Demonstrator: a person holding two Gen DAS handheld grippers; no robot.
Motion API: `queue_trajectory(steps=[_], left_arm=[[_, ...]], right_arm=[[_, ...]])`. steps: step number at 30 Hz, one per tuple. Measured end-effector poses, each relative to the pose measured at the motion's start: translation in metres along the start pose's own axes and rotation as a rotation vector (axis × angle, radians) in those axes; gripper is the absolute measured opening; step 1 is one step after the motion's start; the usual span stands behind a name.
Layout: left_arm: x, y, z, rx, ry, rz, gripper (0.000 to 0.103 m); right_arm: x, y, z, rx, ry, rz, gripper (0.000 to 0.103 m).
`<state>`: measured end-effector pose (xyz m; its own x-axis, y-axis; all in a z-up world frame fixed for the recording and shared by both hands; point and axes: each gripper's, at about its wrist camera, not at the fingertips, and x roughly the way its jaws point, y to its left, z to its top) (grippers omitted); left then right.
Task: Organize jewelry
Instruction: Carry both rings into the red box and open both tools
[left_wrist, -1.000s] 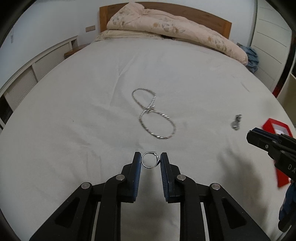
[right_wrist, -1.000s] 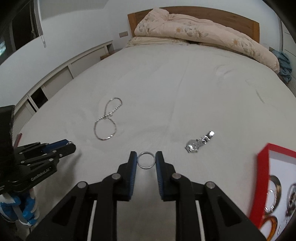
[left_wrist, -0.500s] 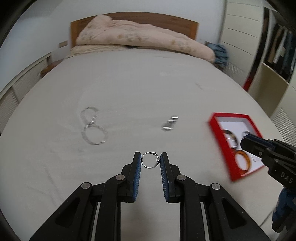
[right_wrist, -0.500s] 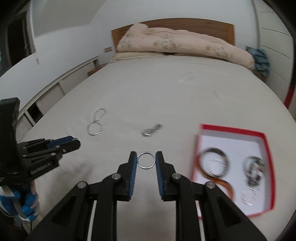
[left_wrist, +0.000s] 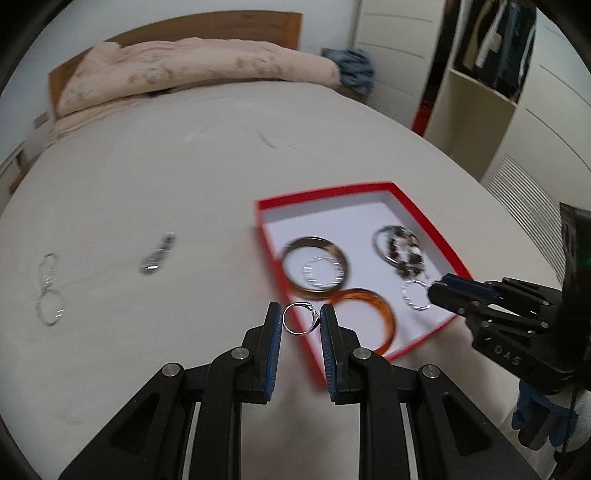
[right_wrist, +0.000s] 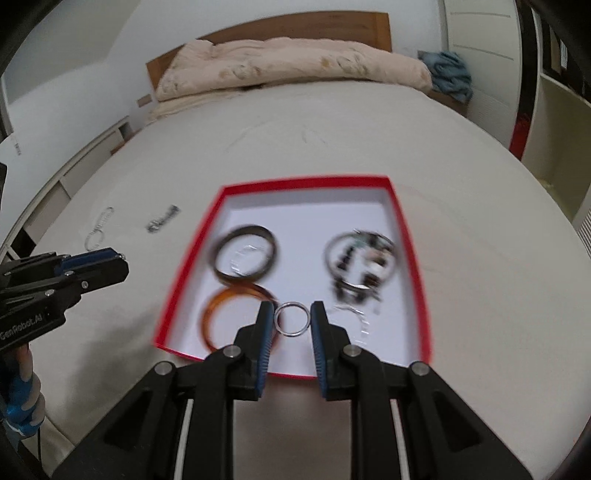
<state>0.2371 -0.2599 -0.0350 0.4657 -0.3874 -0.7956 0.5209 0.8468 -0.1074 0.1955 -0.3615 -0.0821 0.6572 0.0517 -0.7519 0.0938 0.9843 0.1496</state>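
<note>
My left gripper (left_wrist: 301, 319) is shut on a silver ring with a small setting (left_wrist: 291, 325), held above the near left corner of the red jewelry box (left_wrist: 325, 194). My right gripper (right_wrist: 291, 319) is shut on a plain silver ring (right_wrist: 280, 328), held above the box's (right_wrist: 303, 181) near middle. The box holds a dark bangle (right_wrist: 225, 266), an amber bangle (right_wrist: 208, 306), a beaded bracelet (right_wrist: 360, 258) and small silver pieces. A watch (left_wrist: 157, 254) and a chain necklace (left_wrist: 50, 288) lie on the bed, left of the box.
A white bed sheet (left_wrist: 147, 184) covers the bed. A rolled beige quilt (left_wrist: 184, 70) lies at the wooden headboard. A blue cloth (left_wrist: 352, 68) sits at the far right corner. An open wardrobe (left_wrist: 476, 74) stands to the right.
Both grippers have swung right with their rings still held. The red box has moved from the right edge to under the fingers. The watch and necklace have slid to the left.
</note>
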Motion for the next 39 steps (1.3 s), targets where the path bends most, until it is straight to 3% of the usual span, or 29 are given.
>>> queue_trajectory(steps=[10, 26, 32, 39], left_arm=[[0.059, -0.047, -0.004, 0.086, 0.093, -0.025, 0.021], [0.074, -0.038, -0.012, 0.069, 0.140, -0.004, 0.021], [0.062, -0.036, -0.011, 0.063, 0.120, -0.008, 0.038], [0.028, -0.034, -0.006, 0.065, 0.068, -0.005, 0.046]], right_arm=[[0.032, -0.031, -0.006, 0.006, 0.077, -0.009, 0.019], [0.034, -0.026, -0.010, -0.033, 0.131, -0.030, 0.020], [0.027, -0.024, -0.010, -0.035, 0.139, -0.049, 0.025], [0.008, -0.019, -0.009, -0.021, 0.118, -0.059, 0.027]])
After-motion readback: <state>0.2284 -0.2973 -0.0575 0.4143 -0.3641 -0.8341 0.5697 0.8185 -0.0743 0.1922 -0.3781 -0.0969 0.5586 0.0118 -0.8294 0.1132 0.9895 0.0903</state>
